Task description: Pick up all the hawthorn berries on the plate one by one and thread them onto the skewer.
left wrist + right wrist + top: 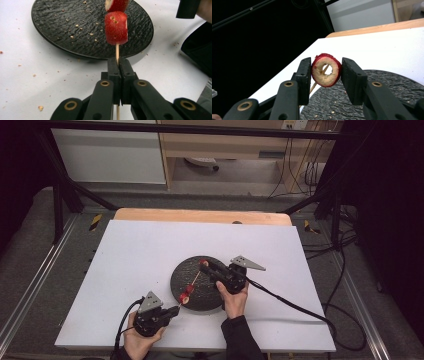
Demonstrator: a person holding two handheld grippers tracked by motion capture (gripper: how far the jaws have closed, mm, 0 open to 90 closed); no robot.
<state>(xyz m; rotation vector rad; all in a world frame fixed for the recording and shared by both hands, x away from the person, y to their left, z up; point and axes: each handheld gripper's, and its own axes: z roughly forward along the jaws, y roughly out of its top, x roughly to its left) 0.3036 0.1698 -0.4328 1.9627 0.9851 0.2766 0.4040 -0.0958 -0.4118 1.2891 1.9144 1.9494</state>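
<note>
cored apple ring [326, 70] on skewer [325, 69]

Skewer [117, 51] — red fruit slices [115, 28] threaded

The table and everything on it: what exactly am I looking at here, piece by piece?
Thin wooden skewer: one, pale, held over the plate, one end in the left gripper.
Red fruit slices already on the skewer: two, red skin, near the left gripper.
Red cored fruit ring: one, red rim, tan flesh, between the right gripper's jaws at the skewer's far tip.
Round black textured plate: one, mid-table, with crumbs.
White table sheet: one, over a wooden board.
Left gripper: black, shut on the skewer.
Right gripper: black, shut on the fruit ring.
Hands: two, at the near edge.
</note>
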